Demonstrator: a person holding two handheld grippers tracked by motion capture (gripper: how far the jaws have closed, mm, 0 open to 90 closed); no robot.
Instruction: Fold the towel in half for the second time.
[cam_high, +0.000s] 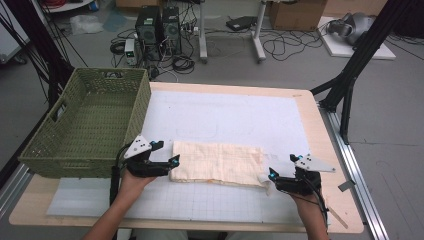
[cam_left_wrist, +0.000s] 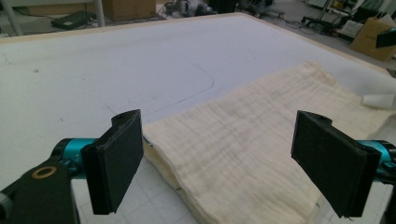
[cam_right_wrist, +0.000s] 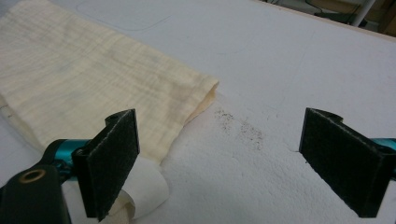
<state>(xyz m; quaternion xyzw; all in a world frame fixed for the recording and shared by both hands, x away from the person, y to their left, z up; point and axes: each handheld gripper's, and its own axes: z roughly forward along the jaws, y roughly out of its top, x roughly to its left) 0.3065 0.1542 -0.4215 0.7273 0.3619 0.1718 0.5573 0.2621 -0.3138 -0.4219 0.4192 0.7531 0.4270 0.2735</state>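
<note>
Cloth (cam_high: 217, 163), cream, folded into a long flat rectangle, lies on the white mat (cam_high: 225, 117) of the tabletop (cam_high: 312, 125), near the front edge and between the two grippers; layered folded edges show at its left end in the left gripper view (cam_left_wrist: 243, 154); a small white tab or label (cam_right_wrist: 144, 189), possibly part of the cloth, curls out at its right end in the right gripper view.

Left gripper (cam_high: 167, 162) sits at the cloth's left end, jaws spread wide, holding nothing; in its own view the end of the cloth lies between and below the jaws, contact not clear.

Right gripper (cam_high: 272, 176) sits just off the cloth's right end (cam_right_wrist: 93, 79); jaws wide open, empty; bare mat with dark specks (cam_right_wrist: 243, 128) lies between them.

Green woven basket (cam_high: 90, 125) stands at the tabletop's left side, just beside the left gripper, apart from the cloth.
</note>
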